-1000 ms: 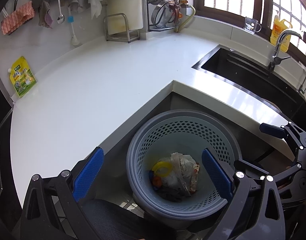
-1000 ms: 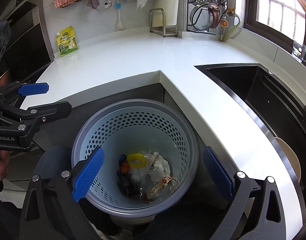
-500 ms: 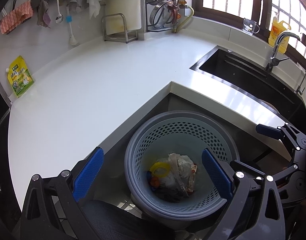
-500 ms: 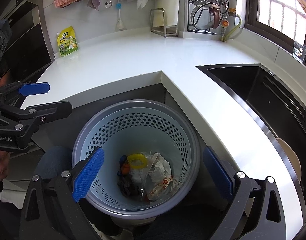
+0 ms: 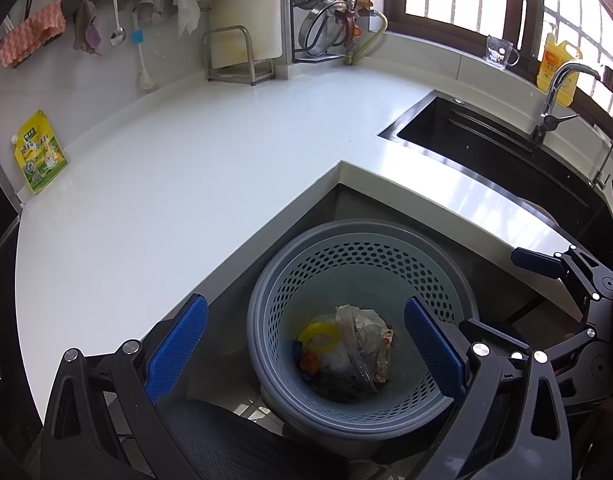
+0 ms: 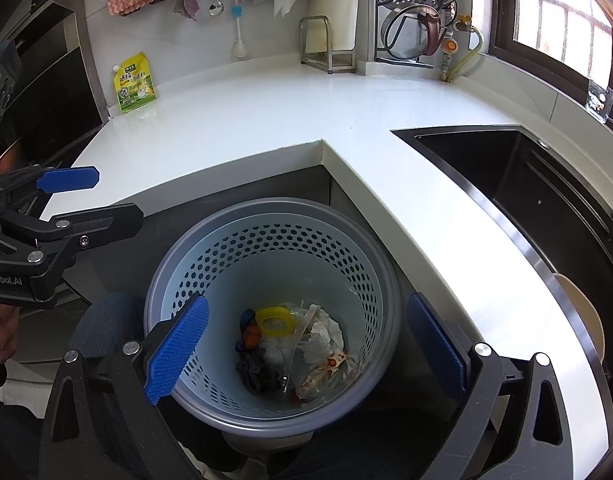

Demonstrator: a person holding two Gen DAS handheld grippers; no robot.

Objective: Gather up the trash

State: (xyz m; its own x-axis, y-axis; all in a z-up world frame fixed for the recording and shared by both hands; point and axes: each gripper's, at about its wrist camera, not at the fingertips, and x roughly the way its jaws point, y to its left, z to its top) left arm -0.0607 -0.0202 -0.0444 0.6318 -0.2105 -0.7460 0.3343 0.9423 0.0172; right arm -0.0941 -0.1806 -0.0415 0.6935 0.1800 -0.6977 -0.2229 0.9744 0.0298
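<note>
White kitchen counter [image 5: 186,184] wraps an inside corner where both grippers hang with jaws spread wide and empty: left gripper [image 5: 304,346], right gripper [image 6: 304,346]. Directly beneath them, in the perforated bin [image 6: 274,216] tucked under that corner, lies the trash [image 6: 298,348]. Any remaining scrap should be carried squarely over the rim before letting go.

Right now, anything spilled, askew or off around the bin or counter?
Nothing stands out. The trash lies inside the perforated bin, which stands upright below the counter corner. No spill shows on the counter; the yellow pouch leans against the wall. The left claw and right claw are open, holding nothing.
</note>
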